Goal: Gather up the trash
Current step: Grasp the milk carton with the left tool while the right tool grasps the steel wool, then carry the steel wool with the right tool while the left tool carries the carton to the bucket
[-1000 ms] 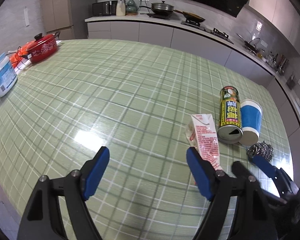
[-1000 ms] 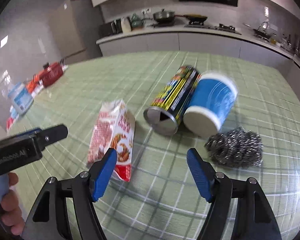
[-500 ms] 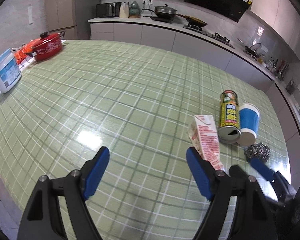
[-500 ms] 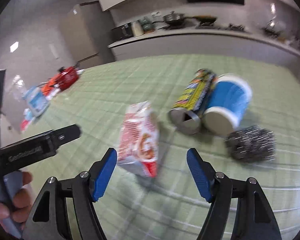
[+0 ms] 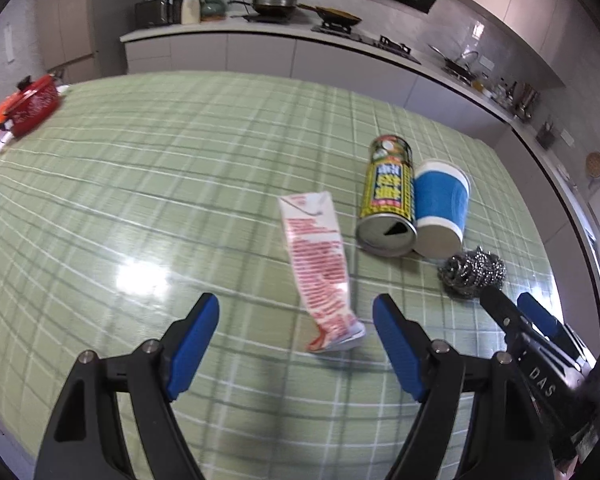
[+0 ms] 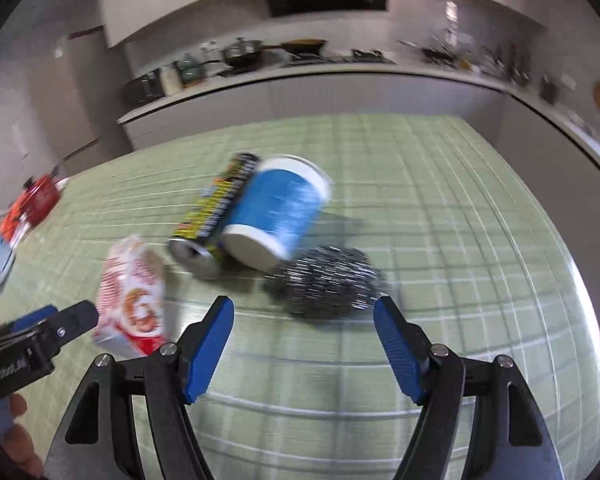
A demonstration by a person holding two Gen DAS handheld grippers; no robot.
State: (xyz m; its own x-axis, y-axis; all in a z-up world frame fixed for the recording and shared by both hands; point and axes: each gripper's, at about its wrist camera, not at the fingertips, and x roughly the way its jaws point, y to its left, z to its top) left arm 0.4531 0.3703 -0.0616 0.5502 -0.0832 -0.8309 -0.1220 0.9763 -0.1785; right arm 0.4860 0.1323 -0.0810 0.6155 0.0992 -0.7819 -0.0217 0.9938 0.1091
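Left tool (image 5: pixel 296 322): the blue pads are spread wide and nothing is pinched; it is held over the tabletop (image 5: pixel 180 184), with the near end of the carton seen between the pads.
Right tool (image 6: pixel 304 326): the pads are spread wide and empty; it is held just in front of the scrubber.
Carton (image 5: pixel 320 272): a flat paper box, white with red print, laid on its side.
Can (image 5: pixel 389 196): a round metal tin, yellow and green, laid down, its open hole seen at the near end; what is inside cannot be told.
Cup (image 5: pixel 440 208): a blue and white paper cup, laid down, touching the can.
Scrubber (image 6: pixel 328 280): a shiny ball of steel wire, just beside the cup.
Tabletop: a smooth, shiny green cloth with checks.
Pot (image 5: pixel 32 100): red, at the far left edge.
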